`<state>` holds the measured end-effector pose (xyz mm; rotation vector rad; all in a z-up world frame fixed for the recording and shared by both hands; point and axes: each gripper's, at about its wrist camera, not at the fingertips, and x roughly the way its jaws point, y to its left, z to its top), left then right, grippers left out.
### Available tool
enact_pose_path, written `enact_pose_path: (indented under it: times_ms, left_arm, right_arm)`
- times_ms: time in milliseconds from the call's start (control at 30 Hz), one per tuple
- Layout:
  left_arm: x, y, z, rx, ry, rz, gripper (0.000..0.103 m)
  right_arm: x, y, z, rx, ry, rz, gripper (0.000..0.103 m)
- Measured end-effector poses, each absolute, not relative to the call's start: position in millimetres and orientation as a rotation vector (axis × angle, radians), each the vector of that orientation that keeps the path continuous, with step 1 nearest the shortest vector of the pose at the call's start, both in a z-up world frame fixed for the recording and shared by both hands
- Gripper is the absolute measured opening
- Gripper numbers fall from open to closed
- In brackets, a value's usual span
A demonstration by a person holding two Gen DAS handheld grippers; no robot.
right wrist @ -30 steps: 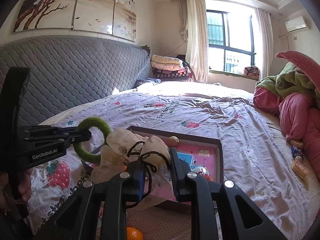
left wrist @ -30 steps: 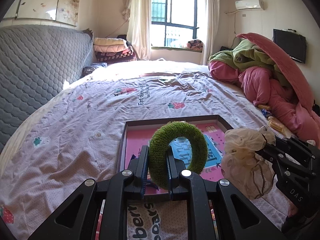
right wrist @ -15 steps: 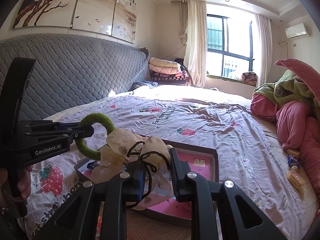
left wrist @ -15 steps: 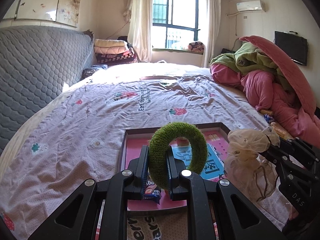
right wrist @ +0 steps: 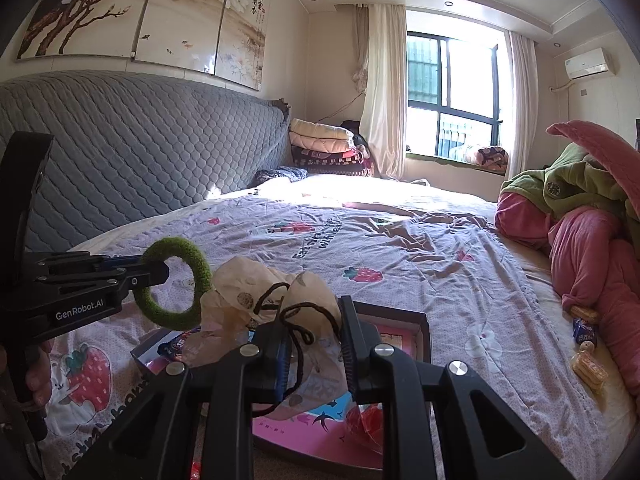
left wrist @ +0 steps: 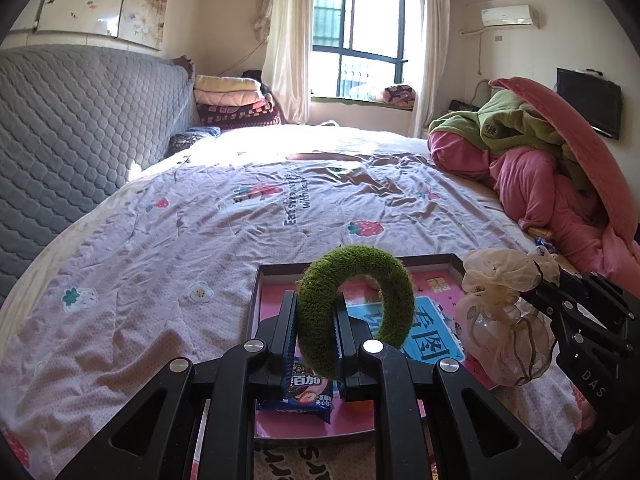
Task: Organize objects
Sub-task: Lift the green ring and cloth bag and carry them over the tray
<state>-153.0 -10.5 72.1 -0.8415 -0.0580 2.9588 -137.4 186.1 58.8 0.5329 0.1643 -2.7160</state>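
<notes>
Above near end of bed (left wrist: pixel 168 264), both tongs held side by side, tilted somewhat downward toward shallow dark-rimmed box (left wrist: pixel 360 267) w/ pink floor.

L tongs (left wrist: pixel 314 334): closed tight on fuzzy green ring (left wrist: pixel 356 300), pads pinching one side of loop; ring upright, rest of loop arching to the right, off the box. In R view, L tongs (right wrist: pixel 158 274) seen side-on at left edge, roughly level, ring (right wrist: pixel 176 284) sticking out past tips; bit of hand (right wrist: pixel 38 376) on grip lower left.

R tongs (right wrist: pixel 312 340): clamped on sheer beige drawstring pouch (right wrist: pixel 276 304), dark cord looped betw. pads, fabric bunched above and spilling below. In L view, R tongs (left wrist: pixel 538 294) enter from right, pouch (left wrist: pixel 504 320) hanging off tips over box's right edge, clear of the ring.

L view only: blue snack packet (left wrist: pixel 298 394) lying in box under ring, blue card w/ large characters (left wrist: pixel 428 332) on box floor, TV (left wrist: pixel 588 108) on wall.

R view only: flower painting panels (right wrist: pixel 152 16) above grey quilted headboard (right wrist: pixel 132 164); wrapped snacks (right wrist: pixel 586 344) on bed beside pink/green bedding heap (right wrist: pixel 588 240); red item (right wrist: pixel 364 420) in box, identity unclear.
</notes>
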Motion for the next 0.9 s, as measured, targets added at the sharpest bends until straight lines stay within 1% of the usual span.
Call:
enact_pose_path:
  times_ms: [267, 533, 900]
  left_arm:
    - [-164, -12, 74, -0.827, -0.04, 2.978, 0.016]
    - [-175, -19, 68, -0.841, -0.06, 2.985, 0.016]
    - [-185, -21, 47, -0.914, -0.061, 2.974, 0.016]
  right_arm:
    - [-146, 181, 53, 0.543, 0.204, -2.728, 0.022]
    - [-157, 180, 49, 0.554, 0.219, -2.734, 0.023]
    - [-164, 181, 33, 0.62, 0.223, -2.729, 0.024]
